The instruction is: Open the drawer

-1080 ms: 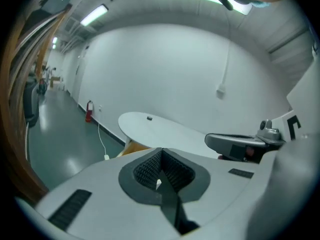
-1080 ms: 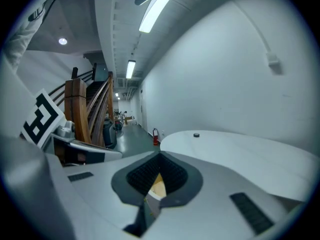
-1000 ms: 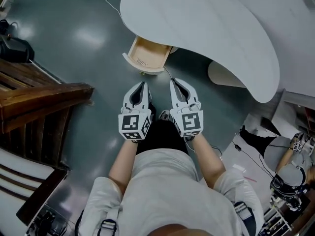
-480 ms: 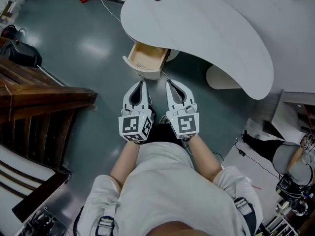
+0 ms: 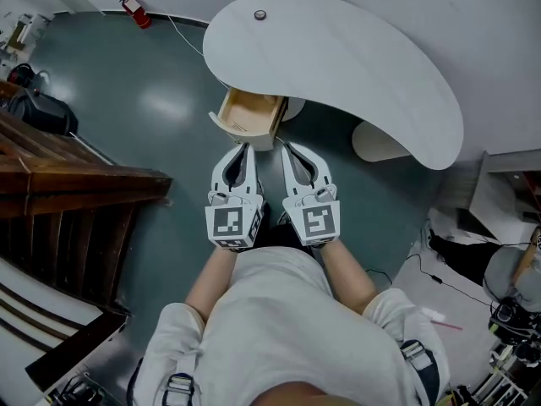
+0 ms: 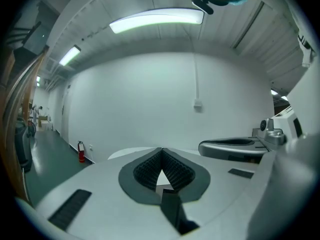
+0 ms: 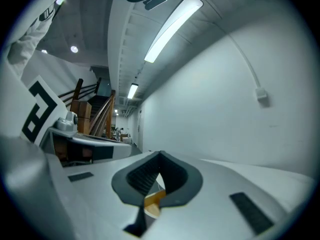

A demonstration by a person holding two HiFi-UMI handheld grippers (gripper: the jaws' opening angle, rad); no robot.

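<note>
Head view: drawer (image 5: 248, 115) open | gripper views: left claw (image 6: 161, 150), right claw (image 7: 160, 154) closed, empty

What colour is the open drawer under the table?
The drawer is light tan wood with a pale front. It shows best in the head view.

Desk (image 5: 363, 66): the top was smooth, matt and pale grey-white, like laminate.
Drawer (image 5: 247, 112): it was bare light wood, matt and unpainted inside.
Floor (image 5: 127, 108): it was a dark grey-green coating, smooth and glossy, with glare from the lamps.
Left tongs (image 5: 244, 148) and right tongs (image 5: 286, 149): the shells were smooth white plastic with a soft sheen.
Pads (image 6: 147, 170): they were black, ribbed, matt and rubber-like.
Staircase (image 5: 76, 193): it was dark brown wood with a faint sheen.
Shirt (image 5: 287, 328): it was pale, matt cloth.
</note>
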